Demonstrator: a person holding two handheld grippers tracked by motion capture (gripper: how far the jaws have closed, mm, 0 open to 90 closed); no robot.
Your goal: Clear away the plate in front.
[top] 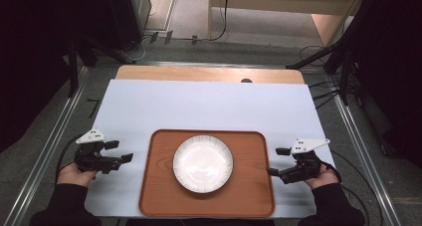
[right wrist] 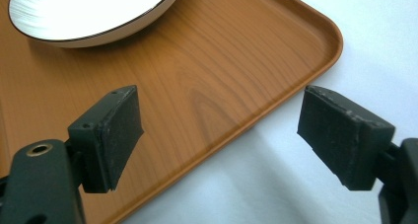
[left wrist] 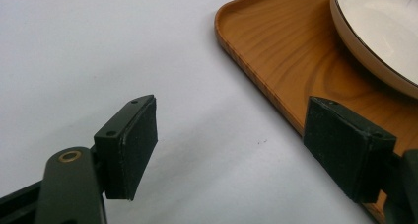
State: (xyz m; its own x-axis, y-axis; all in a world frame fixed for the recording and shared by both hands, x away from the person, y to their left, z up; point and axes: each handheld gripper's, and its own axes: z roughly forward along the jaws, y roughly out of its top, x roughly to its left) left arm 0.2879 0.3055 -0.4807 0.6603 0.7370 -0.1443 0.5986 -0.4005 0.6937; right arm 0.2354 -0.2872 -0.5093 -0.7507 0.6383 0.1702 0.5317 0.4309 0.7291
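Tray (top: 249, 196) sits at the near edge of the white sheet (top: 199, 106), plate (top: 203, 163) at its centre. Left gripper (top: 123, 151) and right gripper (top: 274, 161) flank its short edges, jaws spread and empty, apparently placed for a two-sided lift. Grey floor (top: 45, 136) and cables (top: 318, 94) surround the table.

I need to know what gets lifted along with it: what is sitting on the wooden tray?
One white plate rests on the wooden tray, near its middle, with nothing on it. The tray surface under the plate is hidden. Both grippers, left gripper and right gripper, flank the tray, open.
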